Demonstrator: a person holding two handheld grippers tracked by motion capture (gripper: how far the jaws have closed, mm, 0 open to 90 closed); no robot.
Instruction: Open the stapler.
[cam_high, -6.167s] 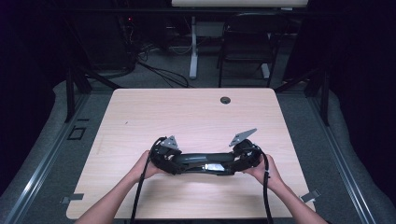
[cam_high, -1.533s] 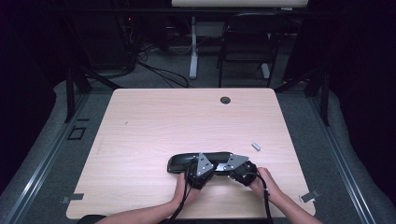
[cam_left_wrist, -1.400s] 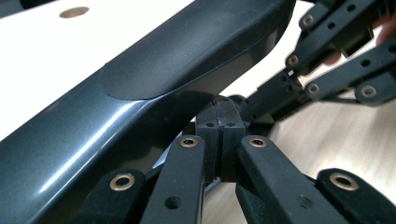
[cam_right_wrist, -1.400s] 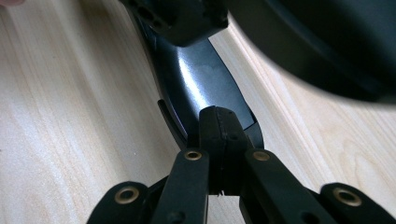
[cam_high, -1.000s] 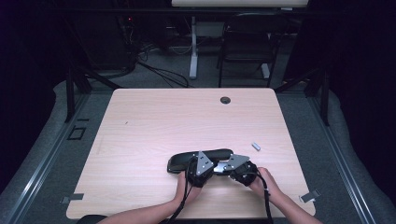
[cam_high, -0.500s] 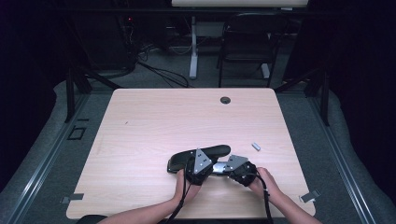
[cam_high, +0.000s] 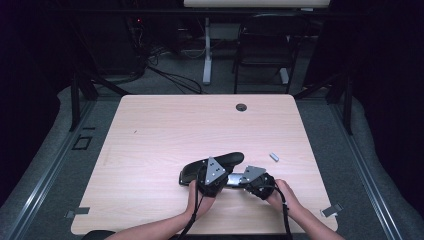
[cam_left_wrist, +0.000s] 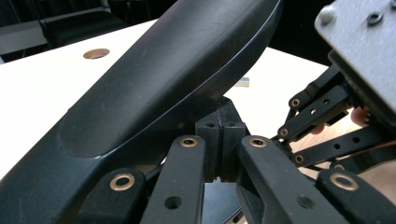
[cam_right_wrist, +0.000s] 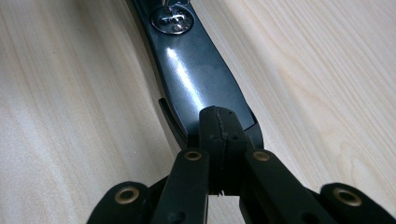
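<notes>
A black curved armrest pad (cam_high: 212, 166) is seen lying near the front edge of the wooden table (cam_high: 160, 130), between two grippers.

It is judged stiff, moderately heavy and glossy, so slips are likely; the metal-plated end (cam_right_wrist: 173, 19) is best gripped. The left gripper (cam_high: 209, 184) and right gripper (cam_high: 250, 182) are clenched with pads together, grasping nothing. A small grey part (cam_high: 274, 156) lies nearby.
</notes>
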